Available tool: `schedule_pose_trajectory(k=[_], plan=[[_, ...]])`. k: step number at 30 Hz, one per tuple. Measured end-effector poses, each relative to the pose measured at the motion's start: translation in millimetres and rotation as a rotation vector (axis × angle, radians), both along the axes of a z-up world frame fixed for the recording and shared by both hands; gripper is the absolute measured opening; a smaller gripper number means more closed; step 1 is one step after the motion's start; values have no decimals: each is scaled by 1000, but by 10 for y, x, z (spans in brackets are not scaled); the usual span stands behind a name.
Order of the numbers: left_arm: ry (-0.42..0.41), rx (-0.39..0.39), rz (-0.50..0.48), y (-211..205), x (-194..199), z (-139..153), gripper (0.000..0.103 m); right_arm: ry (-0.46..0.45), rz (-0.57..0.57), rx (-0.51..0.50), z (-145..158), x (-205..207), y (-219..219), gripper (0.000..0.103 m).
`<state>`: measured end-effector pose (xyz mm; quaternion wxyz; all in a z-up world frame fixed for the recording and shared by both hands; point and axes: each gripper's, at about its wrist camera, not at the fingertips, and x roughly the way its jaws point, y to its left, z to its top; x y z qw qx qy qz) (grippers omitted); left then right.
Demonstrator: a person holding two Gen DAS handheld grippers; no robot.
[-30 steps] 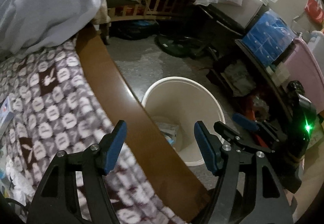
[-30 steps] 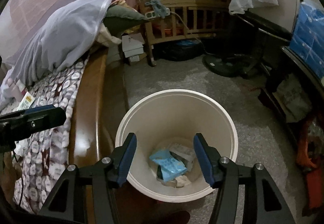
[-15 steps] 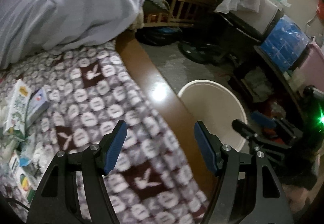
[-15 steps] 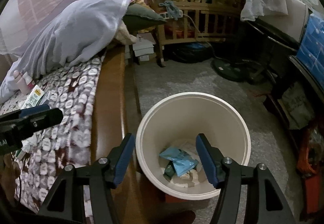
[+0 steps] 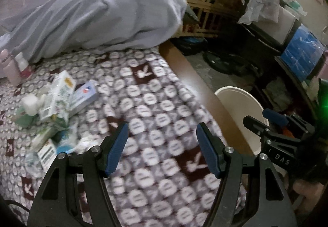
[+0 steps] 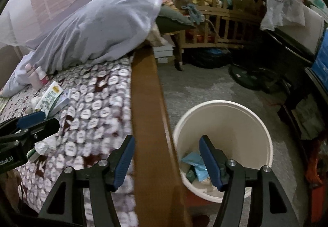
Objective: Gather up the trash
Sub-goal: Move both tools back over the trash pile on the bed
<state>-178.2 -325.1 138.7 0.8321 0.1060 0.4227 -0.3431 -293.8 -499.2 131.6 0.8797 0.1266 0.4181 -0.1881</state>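
We see a bed (image 5: 155,116) with a patterned blanket; on it lie a heap of cartons and wrappers (image 5: 59,108), two small bottles (image 5: 14,69) and a grey duvet (image 5: 98,11). The white bucket (image 6: 223,124) stands on the floor (image 6: 205,83).

Glossy wooden bed rail (image 6: 147,116) — soft printed cloth blanket (image 5: 155,108) — smooth matt plastic bin (image 6: 225,124).

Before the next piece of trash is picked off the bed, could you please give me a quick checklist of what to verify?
1. Left claw empty, apart: ok.
2. Right claw empty, nothing between its blue pads: ok.
3. Trash pile of cartons and wrappers in view on the patterned blanket: ok.
4. White bin upright beside the wooden bed rail, with room left: ok.
5. Left claw lined up on the pile: not ok, pile lies to its left.
6. Which piece is loose on top: cannot tell, blurred.
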Motion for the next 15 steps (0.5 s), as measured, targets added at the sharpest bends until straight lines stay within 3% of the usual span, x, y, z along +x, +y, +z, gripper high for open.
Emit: schedule_pose_trajectory(k=[15], plan=[[-34, 12, 142, 851, 183, 58, 68, 2, 142, 5, 22, 454, 729, 65]])
